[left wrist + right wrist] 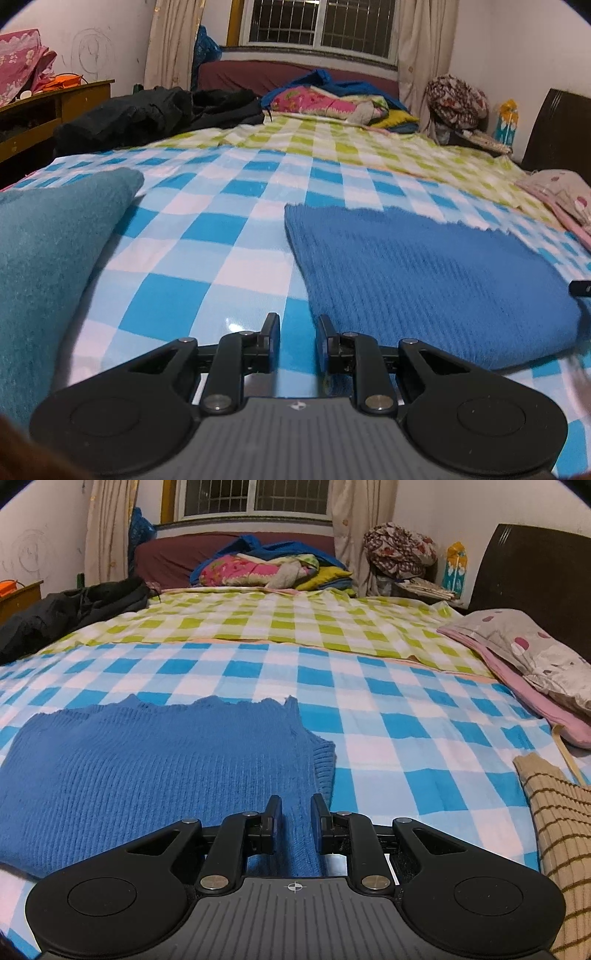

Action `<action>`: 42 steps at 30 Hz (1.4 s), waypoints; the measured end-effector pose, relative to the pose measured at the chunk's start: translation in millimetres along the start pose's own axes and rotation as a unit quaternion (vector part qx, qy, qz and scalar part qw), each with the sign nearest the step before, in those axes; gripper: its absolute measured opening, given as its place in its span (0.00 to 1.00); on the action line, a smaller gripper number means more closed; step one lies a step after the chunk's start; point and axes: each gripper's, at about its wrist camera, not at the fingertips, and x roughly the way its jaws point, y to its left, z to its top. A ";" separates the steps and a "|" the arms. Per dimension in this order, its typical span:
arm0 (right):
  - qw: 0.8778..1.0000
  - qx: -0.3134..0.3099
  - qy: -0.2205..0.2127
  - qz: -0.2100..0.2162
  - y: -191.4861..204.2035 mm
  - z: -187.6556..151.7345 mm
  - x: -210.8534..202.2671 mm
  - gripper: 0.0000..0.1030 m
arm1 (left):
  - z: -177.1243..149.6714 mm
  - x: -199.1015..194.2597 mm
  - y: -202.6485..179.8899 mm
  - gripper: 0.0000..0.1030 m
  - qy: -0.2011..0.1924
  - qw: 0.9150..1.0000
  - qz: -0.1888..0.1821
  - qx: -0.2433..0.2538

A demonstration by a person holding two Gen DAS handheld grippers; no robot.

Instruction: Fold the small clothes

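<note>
Evidently the blue knit garment [159,775] lies flat on the bed [388,738], long axis across it. The right gripper [294,823], jaws slightly apart and empty, hovers over its near right corner; the left gripper [298,343], likewise parted, sits just off its left edge.

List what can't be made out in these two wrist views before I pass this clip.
- Blue knit garment: near edge hidden behind the right gripper in the right wrist view.
- Teal cloth: cut off by the left wrist view's left edge.
- Striped beige knit: cut off by the right edge.
- Dark object at the left wrist view's right edge: too little shows to identify.
</note>
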 end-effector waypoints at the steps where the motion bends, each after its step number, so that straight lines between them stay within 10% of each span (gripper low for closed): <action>1: 1.000 -0.001 -0.001 -0.001 1.2 -0.2 -1.4 0.17 | -0.8 -0.6 -0.1 0.26 0.001 1.000 -0.001 0.000; 42: 0.998 0.046 0.048 0.002 -6.4 -20.4 -4.3 0.23 | -8.7 -14.9 5.4 0.31 0.001 1.000 -0.013 -0.010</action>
